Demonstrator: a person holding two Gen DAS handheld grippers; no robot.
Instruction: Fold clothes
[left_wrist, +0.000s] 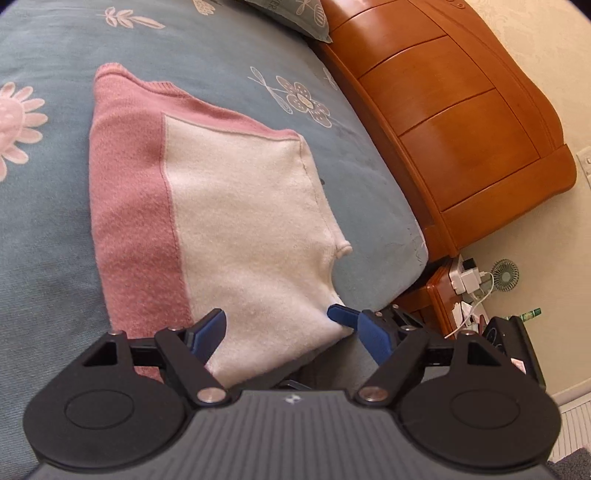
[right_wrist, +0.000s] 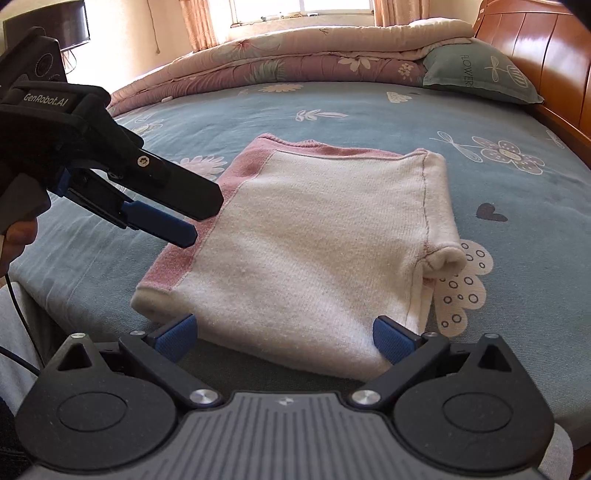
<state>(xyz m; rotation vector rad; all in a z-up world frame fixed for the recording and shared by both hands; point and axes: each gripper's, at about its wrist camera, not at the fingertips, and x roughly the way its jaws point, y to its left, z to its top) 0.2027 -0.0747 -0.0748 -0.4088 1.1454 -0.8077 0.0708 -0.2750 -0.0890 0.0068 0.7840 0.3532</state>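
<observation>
A folded sweater (left_wrist: 229, 206), white with a pink band along its left side, lies flat on the blue flowered bedsheet (left_wrist: 48, 229). My left gripper (left_wrist: 291, 332) is open, its blue fingers wide apart over the sweater's near edge. In the right wrist view the left gripper (right_wrist: 199, 218) hovers above the pink band of the sweater (right_wrist: 314, 240), apparently not touching it. My right gripper (right_wrist: 284, 338) is open too, with the sweater's near edge between its fingers and the pads not pressing. One blue right fingertip (left_wrist: 341, 314) sits at the sweater's near right corner.
A wooden headboard (left_wrist: 461, 129) borders the bed on the right, with a bedside table (left_wrist: 443, 295) holding chargers and a small fan (left_wrist: 504, 273) beyond. A pillow (right_wrist: 480, 74) and a rolled quilt (right_wrist: 295, 55) lie at the far side. A person's hand (right_wrist: 14, 236) holds the left gripper.
</observation>
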